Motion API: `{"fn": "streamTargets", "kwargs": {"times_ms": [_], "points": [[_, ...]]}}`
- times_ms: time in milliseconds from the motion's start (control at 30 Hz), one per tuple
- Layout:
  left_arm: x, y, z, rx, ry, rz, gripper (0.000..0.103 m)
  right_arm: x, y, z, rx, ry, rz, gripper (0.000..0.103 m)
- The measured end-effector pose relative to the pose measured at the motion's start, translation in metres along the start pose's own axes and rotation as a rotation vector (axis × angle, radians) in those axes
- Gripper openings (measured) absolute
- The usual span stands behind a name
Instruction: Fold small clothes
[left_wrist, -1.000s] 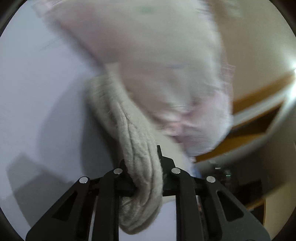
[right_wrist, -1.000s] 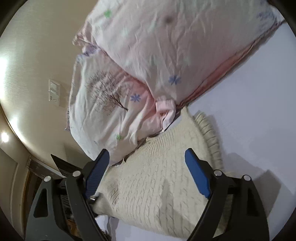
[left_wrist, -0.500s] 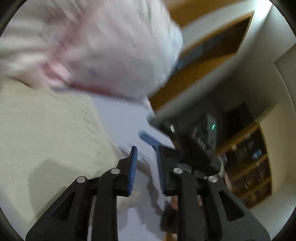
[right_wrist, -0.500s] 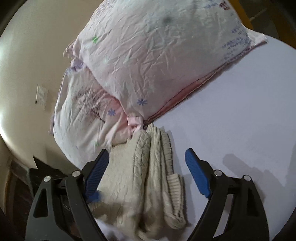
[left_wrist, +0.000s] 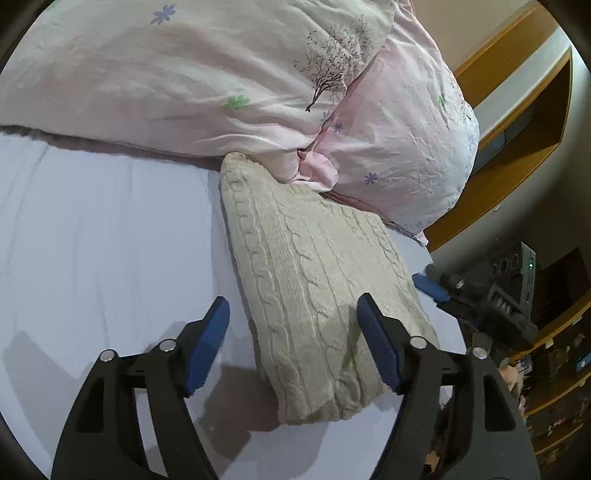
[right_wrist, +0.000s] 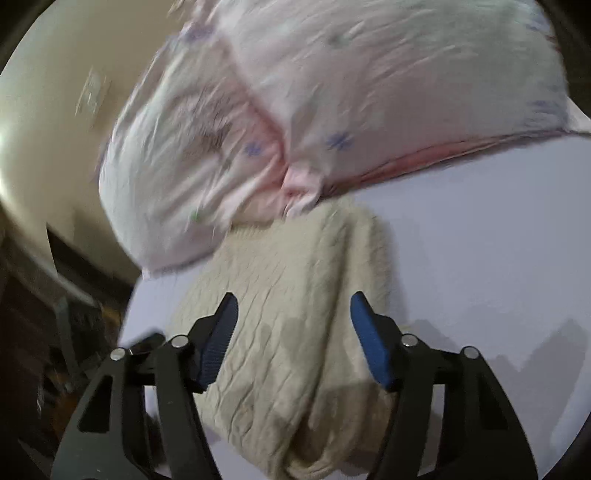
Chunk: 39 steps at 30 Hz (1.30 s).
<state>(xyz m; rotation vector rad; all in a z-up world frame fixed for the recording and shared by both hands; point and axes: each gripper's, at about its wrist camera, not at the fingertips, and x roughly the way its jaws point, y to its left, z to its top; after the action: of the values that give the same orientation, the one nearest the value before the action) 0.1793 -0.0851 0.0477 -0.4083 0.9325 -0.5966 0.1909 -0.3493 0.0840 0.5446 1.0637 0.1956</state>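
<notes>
A cream cable-knit sweater (left_wrist: 317, 280) lies folded in a long block on the white bed sheet (left_wrist: 92, 240), its far end tucked against the pillows. My left gripper (left_wrist: 291, 325) is open and empty, just above the sweater's near left edge. My right gripper (right_wrist: 291, 321) is open and empty over the same sweater (right_wrist: 295, 295), seen from the other side; that view is blurred. The right gripper's blue fingertip (left_wrist: 430, 286) shows at the sweater's right edge in the left wrist view.
Two pink flowered pillows (left_wrist: 207, 74) (left_wrist: 399, 147) lie along the far side of the bed, also in the right wrist view (right_wrist: 332, 110). The bed edge, wooden furniture (left_wrist: 517, 122) and dark shelves (left_wrist: 554, 350) are to the right.
My left gripper has let go of the sweater and opened wide. The sweater has gone from spread out to a folded block. My right gripper has moved closer over it.
</notes>
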Motion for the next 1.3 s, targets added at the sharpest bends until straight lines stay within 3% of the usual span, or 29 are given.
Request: {"fn": "streamTargets", "kwargs": {"times_ms": [33,100,167,233,300,333,367,567,600,633,667,700,767,833,933,967,1033,1100,1133,1167,1233,1300], "points": [[0.002,-0.002,0.0,0.006,0.0,0.005,0.073,0.012,0.005,-0.002,-0.04,0.025,-0.065,0.007],[0.001,0.001,-0.001,0.011,0.004,0.01,0.075,0.005,0.006,0.003,-0.089,-0.068,-0.205,0.008],[0.002,-0.001,-0.004,0.027,-0.002,0.003,0.082,-0.008,-0.006,0.009,-0.038,-0.15,-0.272,0.008],[0.006,-0.007,-0.005,0.044,0.0,-0.002,0.083,0.0,-0.02,0.01,0.02,-0.086,-0.255,0.011],[0.012,-0.012,-0.004,0.055,0.006,-0.002,0.084,-0.001,-0.034,0.008,0.085,-0.056,-0.223,0.046],[0.015,-0.013,-0.002,0.059,0.014,-0.004,0.086,-0.004,-0.041,0.007,0.121,-0.056,-0.192,0.073],[0.02,-0.015,-0.001,0.054,0.027,-0.001,0.087,-0.007,-0.045,0.005,0.142,-0.058,-0.165,0.089],[0.036,-0.017,0.0,0.032,0.038,-0.002,0.091,0.005,-0.066,-0.007,0.216,0.069,-0.04,0.089],[0.04,-0.016,-0.001,0.026,0.046,-0.007,0.091,0.005,-0.065,-0.011,0.211,0.064,-0.032,0.085],[0.041,-0.015,-0.002,0.023,0.048,-0.014,0.091,0.001,-0.062,-0.016,0.197,0.062,-0.004,0.077],[0.042,-0.014,-0.002,0.028,0.043,-0.031,0.089,0.001,-0.062,-0.02,0.196,0.078,0.037,0.051],[0.041,-0.013,-0.003,0.04,0.043,-0.043,0.084,-0.001,-0.061,-0.024,0.189,0.07,0.057,0.039],[0.034,-0.011,-0.003,0.08,0.042,-0.053,0.06,-0.005,-0.053,-0.03,0.147,0.054,0.076,0.032],[0.018,-0.005,-0.005,0.106,0.037,-0.077,0.047,-0.01,-0.037,-0.035,0.093,0.037,0.115,0.031],[-0.025,0.009,-0.019,0.183,-0.031,-0.073,0.044,-0.011,-0.007,-0.045,-0.003,0.043,0.204,0.03],[-0.044,0.011,-0.031,0.254,-0.067,-0.025,0.044,-0.006,0.003,-0.05,-0.041,0.062,0.19,0.031],[-0.054,0.01,-0.047,0.339,-0.072,0.069,0.05,0.002,0.023,-0.061,-0.135,0.07,0.063,0.04],[-0.061,0.008,-0.063,0.394,-0.084,0.158,0.057,-0.009,0.035,-0.069,-0.18,0.003,-0.031,0.055],[-0.069,0.006,-0.068,0.417,-0.116,0.191,0.064,-0.023,0.037,-0.073,-0.171,-0.042,-0.051,0.056],[-0.081,-0.001,-0.073,0.453,-0.161,0.242,0.074,-0.037,0.037,-0.077,-0.165,-0.079,-0.05,0.057],[-0.097,-0.006,-0.079,0.476,-0.208,0.266,0.088,-0.062,0.039,-0.093,-0.157,-0.116,-0.005,0.057],[-0.109,-0.006,-0.084,0.461,-0.229,0.238,0.089,-0.065,0.044,-0.113,-0.178,-0.071,0.01,0.054]]}}
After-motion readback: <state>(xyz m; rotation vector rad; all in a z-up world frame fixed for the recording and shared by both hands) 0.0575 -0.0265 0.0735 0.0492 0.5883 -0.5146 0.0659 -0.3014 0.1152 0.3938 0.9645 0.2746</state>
